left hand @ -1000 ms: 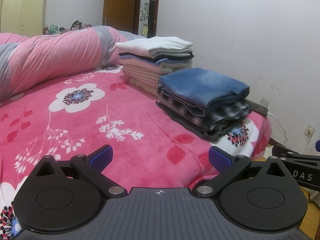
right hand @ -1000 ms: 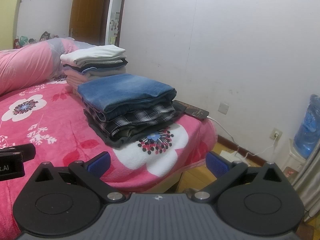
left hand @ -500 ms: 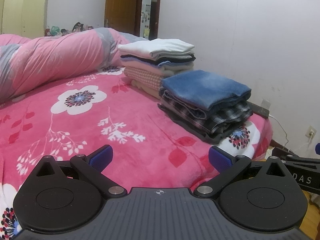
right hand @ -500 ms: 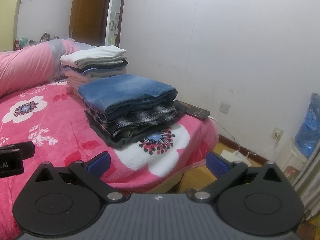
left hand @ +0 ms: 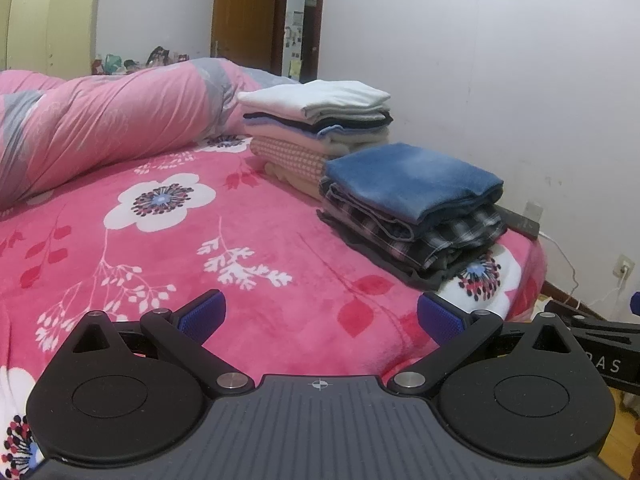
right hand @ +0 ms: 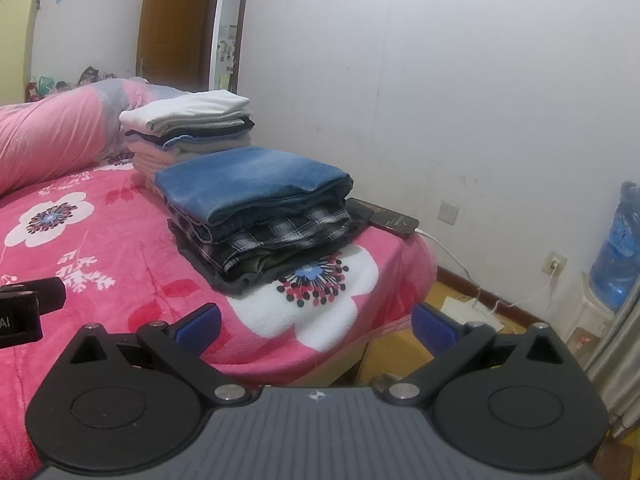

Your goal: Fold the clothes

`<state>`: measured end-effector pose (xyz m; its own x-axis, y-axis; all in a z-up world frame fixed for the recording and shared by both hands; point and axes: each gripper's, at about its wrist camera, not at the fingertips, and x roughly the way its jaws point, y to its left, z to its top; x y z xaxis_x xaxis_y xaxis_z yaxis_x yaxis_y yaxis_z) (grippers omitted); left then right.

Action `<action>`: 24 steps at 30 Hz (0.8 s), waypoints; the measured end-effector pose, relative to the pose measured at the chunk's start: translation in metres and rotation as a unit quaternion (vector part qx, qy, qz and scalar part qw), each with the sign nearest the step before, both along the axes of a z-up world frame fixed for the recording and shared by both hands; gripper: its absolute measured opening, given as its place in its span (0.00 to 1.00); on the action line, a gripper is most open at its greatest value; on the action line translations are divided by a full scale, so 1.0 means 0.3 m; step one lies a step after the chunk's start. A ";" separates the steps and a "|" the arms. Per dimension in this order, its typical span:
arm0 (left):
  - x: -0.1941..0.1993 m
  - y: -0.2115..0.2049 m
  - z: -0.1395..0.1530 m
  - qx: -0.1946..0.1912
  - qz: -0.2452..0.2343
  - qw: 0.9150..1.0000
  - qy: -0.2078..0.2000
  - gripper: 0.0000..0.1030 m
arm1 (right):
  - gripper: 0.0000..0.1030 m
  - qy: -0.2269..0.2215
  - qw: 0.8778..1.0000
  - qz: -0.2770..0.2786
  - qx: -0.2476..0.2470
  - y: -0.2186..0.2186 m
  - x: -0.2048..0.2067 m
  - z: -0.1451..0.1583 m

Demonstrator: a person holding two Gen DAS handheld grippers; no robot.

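The left gripper and the right gripper both hung spread wide and empty over the near edge of the bed. The folded clothes sat in two stacks along the bed's right edge: the jeans stack at the near right corner, the white-topped stack behind it. Both lay ahead, with the right gripper nearer. No unfolded garment showed.
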<state>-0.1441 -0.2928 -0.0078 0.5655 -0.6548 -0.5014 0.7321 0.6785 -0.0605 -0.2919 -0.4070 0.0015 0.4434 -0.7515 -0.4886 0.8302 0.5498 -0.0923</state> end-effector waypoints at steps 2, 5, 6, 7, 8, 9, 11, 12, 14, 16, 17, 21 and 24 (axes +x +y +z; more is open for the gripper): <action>0.001 0.001 0.001 0.000 0.001 1.000 0.000 1.00 | 1.00 0.001 1.000 0.000 -0.001 0.002 0.000 0.000; 0.002 0.003 0.000 0.000 0.002 1.000 0.000 1.00 | 1.00 0.001 1.000 0.001 -0.001 0.002 0.004 0.001; 0.003 0.003 -0.001 0.000 0.003 1.000 0.000 1.00 | 1.00 0.001 1.000 0.001 -0.001 0.002 0.006 0.001; 0.004 0.004 -0.001 0.000 0.004 1.000 0.001 1.00 | 1.00 0.001 1.000 0.001 -0.001 0.003 0.008 0.002; 0.006 0.005 -0.001 -0.001 0.005 1.000 0.002 1.00 | 1.00 0.002 1.000 0.002 -0.002 0.003 0.010 0.002; 0.008 0.006 -0.001 -0.001 0.005 1.000 0.002 1.00 | 1.00 0.002 1.000 0.003 -0.003 0.003 0.012 0.003; 0.008 0.007 -0.001 -0.001 0.006 1.000 0.001 1.00 | 1.00 0.001 1.000 0.004 -0.002 0.004 0.015 0.003; 0.009 0.007 -0.001 0.000 0.006 1.000 0.000 1.00 | 1.00 0.001 1.000 0.004 -0.002 0.004 0.016 0.003; 0.009 0.008 0.000 -0.001 0.005 1.000 0.002 1.00 | 1.00 0.003 1.000 0.005 -0.002 0.004 0.019 0.003; 0.012 0.008 0.000 0.000 0.005 1.000 0.001 1.00 | 1.00 0.003 1.000 0.005 -0.002 0.006 0.021 0.002; 0.012 0.007 0.001 0.000 0.005 1.000 0.000 1.00 | 1.00 0.003 1.000 0.005 -0.002 0.005 0.022 0.002; 0.010 0.007 0.001 0.000 0.005 1.000 0.000 1.00 | 1.00 0.004 1.000 0.004 -0.002 0.005 0.023 0.001; 0.008 0.008 0.001 0.000 0.005 1.000 -0.002 1.00 | 1.00 0.003 1.000 0.005 -0.002 0.005 0.022 0.001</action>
